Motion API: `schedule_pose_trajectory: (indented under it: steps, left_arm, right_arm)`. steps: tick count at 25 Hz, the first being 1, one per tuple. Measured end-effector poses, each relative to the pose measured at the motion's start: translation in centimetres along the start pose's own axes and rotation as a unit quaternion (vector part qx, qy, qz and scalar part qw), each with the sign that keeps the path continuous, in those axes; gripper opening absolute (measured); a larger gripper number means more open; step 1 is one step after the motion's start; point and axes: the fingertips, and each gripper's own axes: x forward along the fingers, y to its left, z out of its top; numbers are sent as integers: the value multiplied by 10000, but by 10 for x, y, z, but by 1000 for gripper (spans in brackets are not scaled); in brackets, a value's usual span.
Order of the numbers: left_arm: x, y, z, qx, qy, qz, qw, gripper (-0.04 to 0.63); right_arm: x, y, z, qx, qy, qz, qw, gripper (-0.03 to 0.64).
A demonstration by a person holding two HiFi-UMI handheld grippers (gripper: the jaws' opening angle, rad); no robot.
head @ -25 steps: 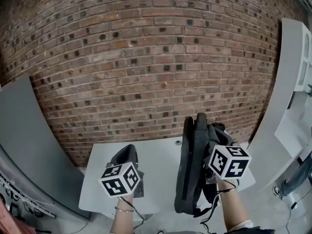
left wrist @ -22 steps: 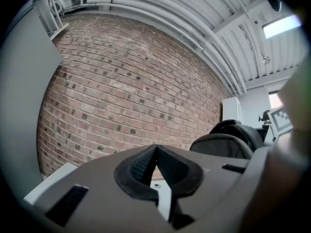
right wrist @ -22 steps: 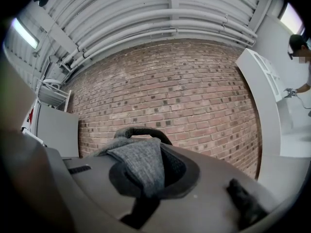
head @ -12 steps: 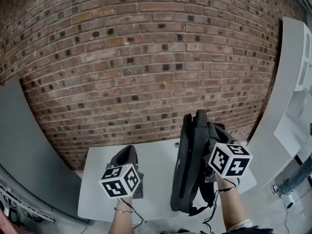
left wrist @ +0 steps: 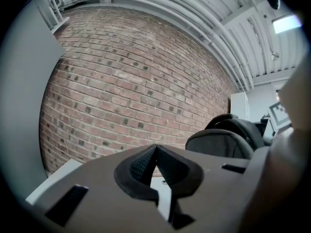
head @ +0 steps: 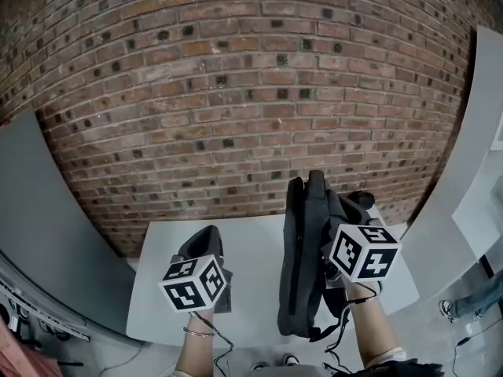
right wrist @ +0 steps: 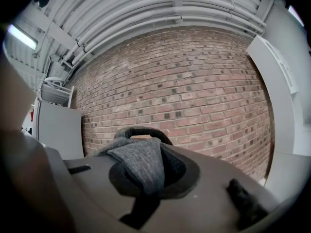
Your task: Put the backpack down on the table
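One backpack (head: pixel 302 265), a slab of dark grey woven fabric, hangs upright at about 5 o'clock in the head view, over the right half of the single smooth, pale desk (head: pixel 251 269). Its long axis runs from 6 to 12 o'clock. The right tool (right wrist: pixel 146 171) is clamped on its textured grey strap (right wrist: pixel 138 161). The left tool (left wrist: pixel 154 149), at 7 o'clock, is closed on nothing. A rough brick wall (head: pixel 236 93) stands behind.

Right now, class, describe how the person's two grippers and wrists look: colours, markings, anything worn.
The left gripper and right gripper each have a dark grey body, black textured fingers and a white cube with black square markers. A thin bracelet circles the left wrist, and a thin dark cable trails below it.
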Motion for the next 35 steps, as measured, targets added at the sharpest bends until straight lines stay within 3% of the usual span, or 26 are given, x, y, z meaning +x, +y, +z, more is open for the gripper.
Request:
schedule_pose_trajectory:
  steps: [10,16,24,30,35]
  left_arm:
    - [-6,56,13,178,-7,348,9992,12]
    - [-16,127,19,81,39,1024,9947,12]
    - [-24,196,41,-130,2,1438,9895,12]
    - [-26,211,29,-284,36,1581,9870,12]
    - [-15,199,1,-473,180,1431,9884,12]
  right_arm:
    - [67,73,-8,-45,110,592,9982,43]
    - [126,149,-16,-147,228,1426,9894,43]
    - [182,228,-30,-250,247,1889,9814,43]
    - [188,258,-55,-232,186,2115,9769,43]
    - [184,247,-67,-452,375,2001,9780,43]
